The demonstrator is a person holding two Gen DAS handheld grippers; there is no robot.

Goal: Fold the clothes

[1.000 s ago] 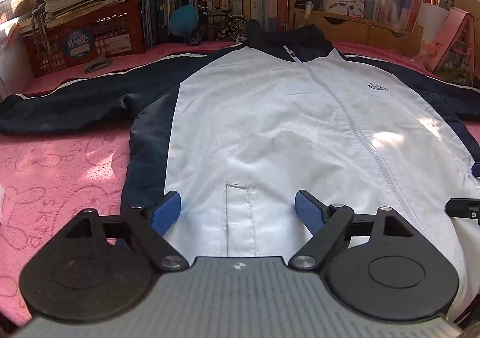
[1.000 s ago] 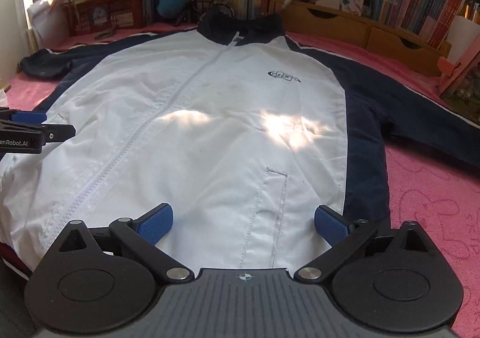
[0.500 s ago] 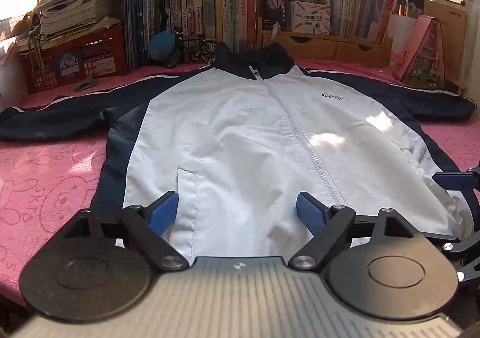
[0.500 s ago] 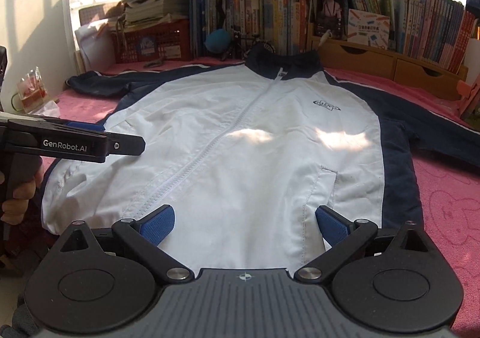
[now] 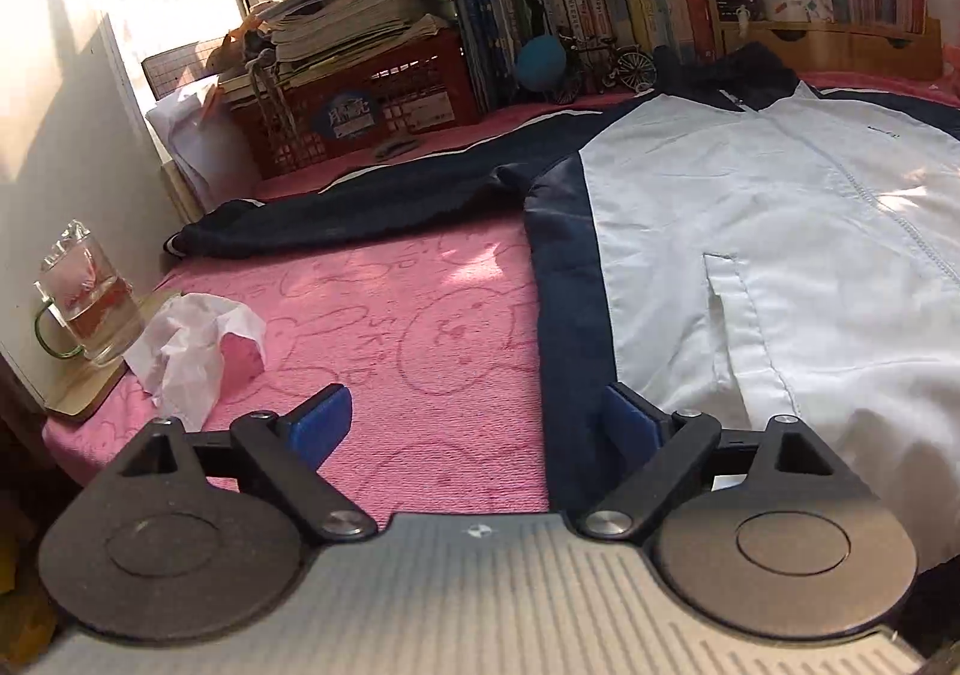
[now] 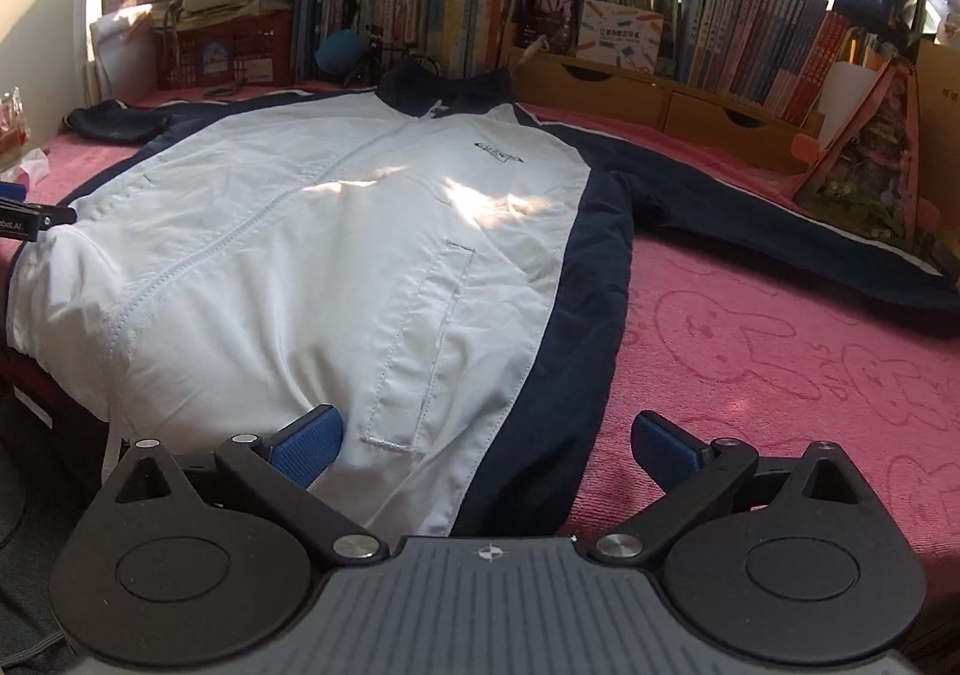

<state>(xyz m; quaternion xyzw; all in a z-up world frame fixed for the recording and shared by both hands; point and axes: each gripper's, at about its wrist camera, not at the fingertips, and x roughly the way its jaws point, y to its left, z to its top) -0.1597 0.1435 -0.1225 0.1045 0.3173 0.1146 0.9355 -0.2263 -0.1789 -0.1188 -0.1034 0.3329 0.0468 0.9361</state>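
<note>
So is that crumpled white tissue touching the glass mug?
Cannot tell. In the left wrist view the tissue lies right beside the mug; no clear gap or contact shows.

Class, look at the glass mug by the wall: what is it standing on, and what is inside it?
The glass mug stands on a thin wooden board at the edge of the pink cloth. Inside is amber liquid. A crumpled tissue covers part of the board, so what lies beneath cannot be seen.
</note>
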